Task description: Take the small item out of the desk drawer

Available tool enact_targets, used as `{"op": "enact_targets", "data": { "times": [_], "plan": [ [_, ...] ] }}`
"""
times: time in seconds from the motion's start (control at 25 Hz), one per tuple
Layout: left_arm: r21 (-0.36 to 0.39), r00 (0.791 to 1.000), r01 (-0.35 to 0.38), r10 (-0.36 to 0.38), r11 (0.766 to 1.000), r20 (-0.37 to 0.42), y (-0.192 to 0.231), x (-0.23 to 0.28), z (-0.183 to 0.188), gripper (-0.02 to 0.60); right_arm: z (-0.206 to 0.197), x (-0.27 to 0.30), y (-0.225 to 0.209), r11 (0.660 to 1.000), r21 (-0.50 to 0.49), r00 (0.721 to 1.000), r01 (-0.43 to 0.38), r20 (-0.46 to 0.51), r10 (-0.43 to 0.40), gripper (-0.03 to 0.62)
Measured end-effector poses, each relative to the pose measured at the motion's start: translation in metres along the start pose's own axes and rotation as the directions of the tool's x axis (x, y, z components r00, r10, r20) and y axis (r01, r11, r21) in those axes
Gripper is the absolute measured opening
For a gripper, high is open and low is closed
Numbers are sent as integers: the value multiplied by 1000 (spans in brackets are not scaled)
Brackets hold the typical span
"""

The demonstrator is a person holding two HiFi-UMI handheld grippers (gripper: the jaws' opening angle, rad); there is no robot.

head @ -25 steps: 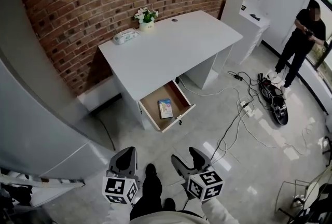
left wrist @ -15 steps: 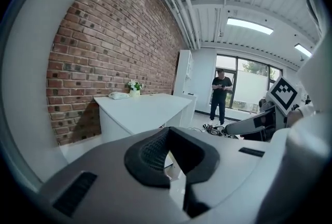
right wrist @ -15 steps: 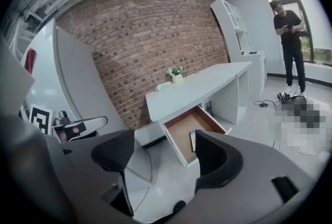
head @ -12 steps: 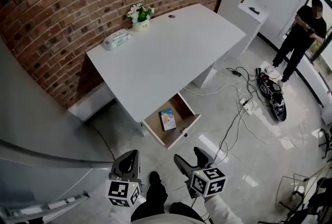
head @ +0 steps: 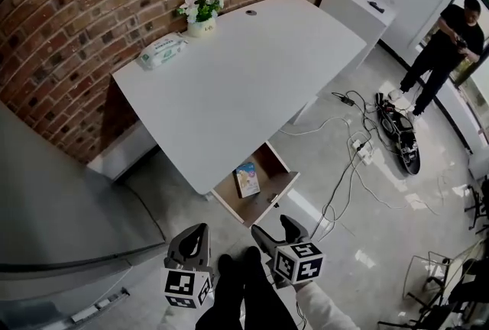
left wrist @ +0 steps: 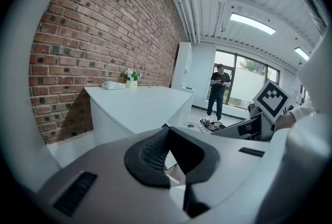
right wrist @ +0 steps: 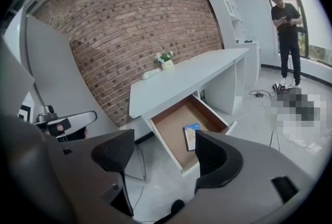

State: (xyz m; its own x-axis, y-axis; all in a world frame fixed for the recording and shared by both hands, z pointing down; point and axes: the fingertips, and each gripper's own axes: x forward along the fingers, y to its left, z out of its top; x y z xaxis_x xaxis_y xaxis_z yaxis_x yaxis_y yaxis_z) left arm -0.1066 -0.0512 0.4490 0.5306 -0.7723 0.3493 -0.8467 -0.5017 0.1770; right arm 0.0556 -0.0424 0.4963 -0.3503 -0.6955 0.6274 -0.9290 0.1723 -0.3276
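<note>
The white desk (head: 252, 69) has its wooden drawer (head: 269, 201) pulled open under the front edge. A small blue and yellow booklet-like item (head: 246, 179) lies flat inside it. Both grippers hang low in the head view, short of the drawer and touching nothing. My left gripper (head: 191, 241) is shut with nothing in it; its pads meet in the left gripper view (left wrist: 167, 137). My right gripper (head: 279, 233) stands open and empty. In the right gripper view the drawer (right wrist: 171, 129) and the item (right wrist: 191, 136) show between its spread pads (right wrist: 215, 158).
A tissue pack (head: 162, 50) and a small flower pot (head: 200, 11) sit at the desk's back by the brick wall (head: 92, 8). Cables (head: 355, 156) and a black device (head: 403, 141) lie on the floor to the right. A person (head: 443, 46) stands far right.
The view has come closer to the desk, and the drawer now lies just ahead of both grippers. The grippers keep their place low in the view.
</note>
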Motion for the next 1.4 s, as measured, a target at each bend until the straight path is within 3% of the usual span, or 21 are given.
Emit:
{"op": "enact_targets", "data": {
  "times": [0.52, 0.88, 1.4],
  "plan": [
    [8, 996, -11, 12, 1000, -91, 8, 84, -57, 15, -19, 123, -52, 999, -49, 997, -4, -82, 0, 370],
    [-21, 981, -7, 3, 1000, -194, 13, 135, -100, 15, -35, 183, -79, 991, -130, 983, -24, -181, 0, 370],
    [-54, 968, -40, 26, 998, -248, 19, 181, -131, 15, -29, 251, -118, 982, -189, 961, 8, -268, -60, 371]
  ]
}}
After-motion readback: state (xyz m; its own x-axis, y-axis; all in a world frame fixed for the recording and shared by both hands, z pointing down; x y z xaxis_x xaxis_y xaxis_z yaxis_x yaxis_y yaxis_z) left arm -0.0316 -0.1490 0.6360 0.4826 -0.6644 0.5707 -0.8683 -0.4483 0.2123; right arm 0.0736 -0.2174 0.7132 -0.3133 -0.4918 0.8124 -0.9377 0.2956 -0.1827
